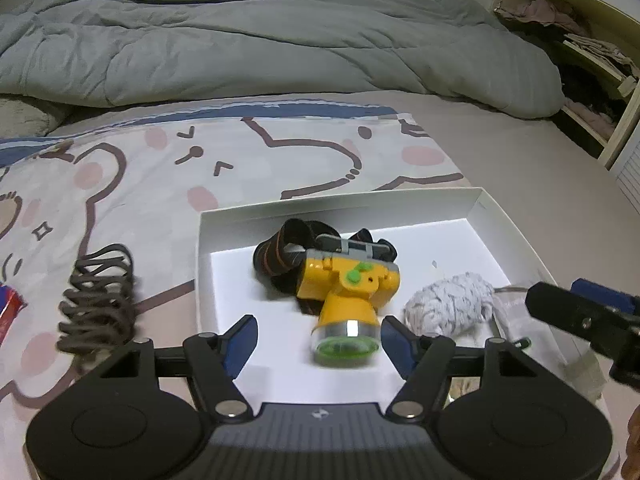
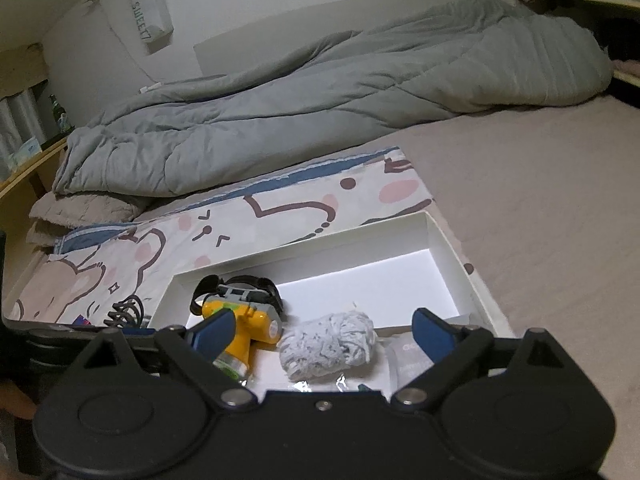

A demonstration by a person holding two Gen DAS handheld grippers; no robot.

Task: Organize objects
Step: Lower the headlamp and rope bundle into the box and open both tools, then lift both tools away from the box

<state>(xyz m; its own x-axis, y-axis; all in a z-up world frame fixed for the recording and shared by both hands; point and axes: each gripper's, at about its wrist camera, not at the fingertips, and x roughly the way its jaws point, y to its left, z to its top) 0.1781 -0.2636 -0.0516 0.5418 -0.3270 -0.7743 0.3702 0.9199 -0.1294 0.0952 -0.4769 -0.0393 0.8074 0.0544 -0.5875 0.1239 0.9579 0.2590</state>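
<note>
A shallow white box (image 1: 476,204) sits open on a bed, on a cartoon-bear sheet (image 1: 280,152), with a rumpled grey duvet (image 1: 260,40) beyond it toward twelve o'clock. Inside the box, toward its nine o'clock end, lies a yellow headlamp (image 1: 348,288) with green buttons and a green-rimmed lens. Its long axis runs from the black, orange-striped strap (image 1: 280,256) at the far end to the lens at the near end, so in the left wrist view the lens points toward six o'clock, at the camera, tipped slightly down. At three o'clock from the headlamp lies a fluffy pale grey bundle (image 1: 448,304), just beside it, and past that a clear packet (image 2: 404,356), partly hidden. The left gripper (image 1: 318,334) hovers over the box with its blue fingers spread; the headlamp's lens shows between them, with no pad touching it. The right gripper (image 2: 324,330) is also spread wide, above the grey bundle, gripping nothing. Outside the box, at nine o'clock on the sheet, lies a dark coiled cord (image 1: 100,296).
</note>
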